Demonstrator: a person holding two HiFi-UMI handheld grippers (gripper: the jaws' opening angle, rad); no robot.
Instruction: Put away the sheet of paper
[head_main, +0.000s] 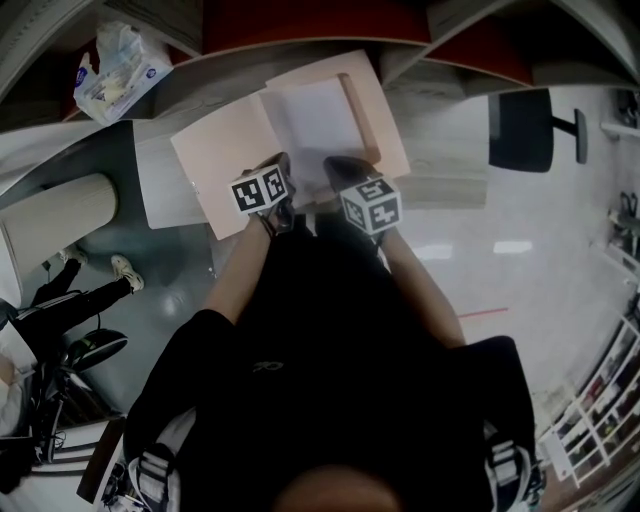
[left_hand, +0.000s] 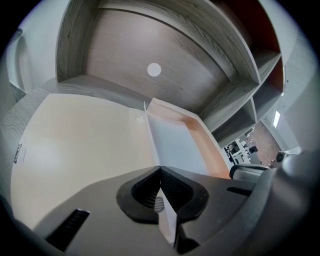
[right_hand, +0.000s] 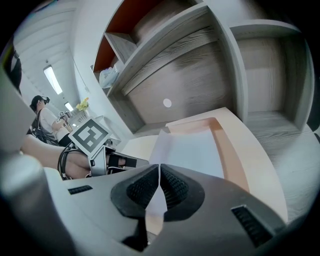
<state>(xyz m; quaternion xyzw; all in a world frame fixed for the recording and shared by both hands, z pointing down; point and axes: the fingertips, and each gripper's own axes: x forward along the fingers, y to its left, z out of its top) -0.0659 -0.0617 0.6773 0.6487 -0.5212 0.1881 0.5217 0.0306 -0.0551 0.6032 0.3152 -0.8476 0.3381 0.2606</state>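
both your left gripper (left_hand: 160, 192) and your right gripper (right_hand: 157, 187) are clamped on the near edge of the sheet of paper (head_main: 320, 120), which reaches into the walled half of the open beige box file (head_main: 225, 165) at the upper centre of the head view. hold the two grips level so the sheet doesn't buckle between them. guide its far corners inside the raised side walls, and i'd let go only once it lies flat.
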